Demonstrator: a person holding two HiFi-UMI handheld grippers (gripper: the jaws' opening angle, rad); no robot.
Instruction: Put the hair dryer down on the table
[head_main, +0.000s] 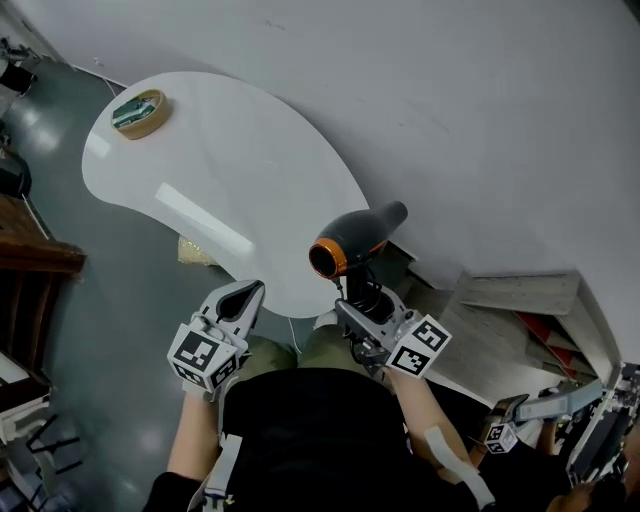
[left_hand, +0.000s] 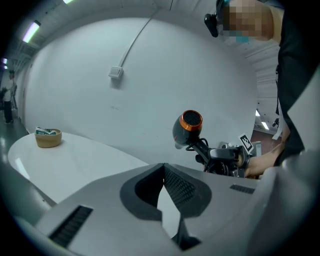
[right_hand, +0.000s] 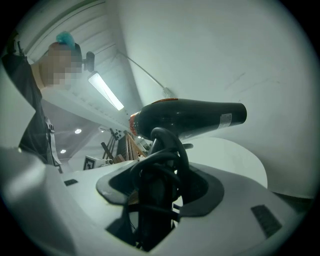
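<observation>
A black hair dryer (head_main: 355, 238) with an orange ring at its rear is held up over the near right edge of the white table (head_main: 220, 170). My right gripper (head_main: 372, 305) is shut on its handle from below, and the cord is bundled round the handle. In the right gripper view the handle and cord fill the gap of the right gripper (right_hand: 160, 172), with the dryer body (right_hand: 190, 117) lying level above. My left gripper (head_main: 246, 292) hovers at the table's near edge, shut and empty. In the left gripper view the dryer (left_hand: 186, 129) shows beyond the left gripper (left_hand: 163, 170).
A small round tan container (head_main: 140, 113) sits at the table's far left end, also in the left gripper view (left_hand: 48, 137). A white wall runs behind the table. Dark wooden furniture (head_main: 30, 255) stands at left. Another marker-cube gripper (head_main: 505, 428) and clutter lie at lower right.
</observation>
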